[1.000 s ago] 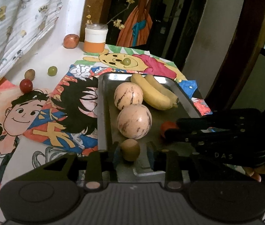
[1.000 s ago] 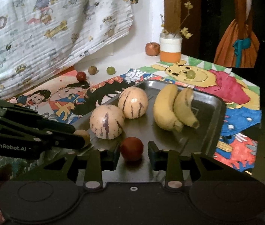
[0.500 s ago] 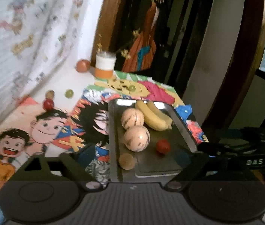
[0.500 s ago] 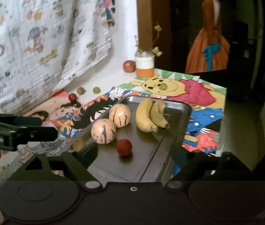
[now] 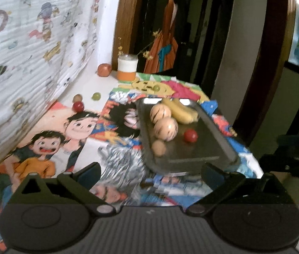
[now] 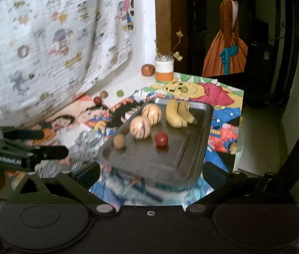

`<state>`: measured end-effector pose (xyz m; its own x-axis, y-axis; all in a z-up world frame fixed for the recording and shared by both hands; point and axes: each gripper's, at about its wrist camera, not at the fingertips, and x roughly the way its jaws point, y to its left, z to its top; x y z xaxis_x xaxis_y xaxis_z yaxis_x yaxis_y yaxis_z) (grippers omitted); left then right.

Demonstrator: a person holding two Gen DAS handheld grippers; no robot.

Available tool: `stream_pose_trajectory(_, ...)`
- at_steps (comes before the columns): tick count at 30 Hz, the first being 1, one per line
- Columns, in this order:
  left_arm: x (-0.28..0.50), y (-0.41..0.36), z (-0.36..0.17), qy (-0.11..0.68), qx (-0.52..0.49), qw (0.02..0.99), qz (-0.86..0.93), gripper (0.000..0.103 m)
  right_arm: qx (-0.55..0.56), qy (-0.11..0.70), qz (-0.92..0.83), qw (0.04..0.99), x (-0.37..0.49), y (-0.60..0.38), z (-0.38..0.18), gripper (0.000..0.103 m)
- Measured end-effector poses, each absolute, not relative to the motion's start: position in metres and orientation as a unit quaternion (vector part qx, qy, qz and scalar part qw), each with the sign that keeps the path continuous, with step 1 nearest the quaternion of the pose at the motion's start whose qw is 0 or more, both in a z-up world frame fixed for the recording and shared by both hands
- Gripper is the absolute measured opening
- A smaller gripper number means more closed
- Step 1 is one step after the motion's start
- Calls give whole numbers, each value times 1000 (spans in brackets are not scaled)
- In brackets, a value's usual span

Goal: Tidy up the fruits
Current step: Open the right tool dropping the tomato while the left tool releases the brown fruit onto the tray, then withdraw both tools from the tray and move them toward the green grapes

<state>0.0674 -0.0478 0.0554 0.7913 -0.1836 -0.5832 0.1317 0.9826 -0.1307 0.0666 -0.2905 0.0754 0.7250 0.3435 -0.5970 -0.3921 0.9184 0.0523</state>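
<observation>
A dark metal tray (image 5: 212,141) holds two striped pale melons (image 5: 166,129), two bananas (image 5: 181,110), a small red fruit (image 5: 190,135) and a small tan fruit (image 5: 159,147). My left gripper (image 5: 151,173) hangs back from the tray's near edge, its jaws opening wide with nothing between them. In the right wrist view the same tray (image 6: 170,158) shows the tan fruit (image 6: 119,141) and red fruit (image 6: 161,139) lying free. My right gripper (image 6: 151,175) is also drawn back, jaws opening and empty.
Loose on the cartoon-print table cover lie a red fruit (image 5: 78,106), a brown one (image 5: 77,97), two green ones (image 5: 96,96) and a reddish apple (image 5: 104,69) beside a white-and-orange jar (image 5: 127,68). A printed cloth hangs on the left. The table drops off on the right.
Both grippers opened, leaving the tan fruit and the red fruit on the tray. Both then pulled back and up, so the tray looks smaller and farther.
</observation>
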Motion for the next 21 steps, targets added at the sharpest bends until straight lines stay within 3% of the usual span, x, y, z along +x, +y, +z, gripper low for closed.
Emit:
stream_pose_trajectory(12,20,-19,45,333,-24,941,-60,103,-16,372,185,910,17,-276,56,102)
stream_pose_trajectory(21,4,12,52,328,-42,942,-50,103,-67,341,225,910,6,-246,78,103)
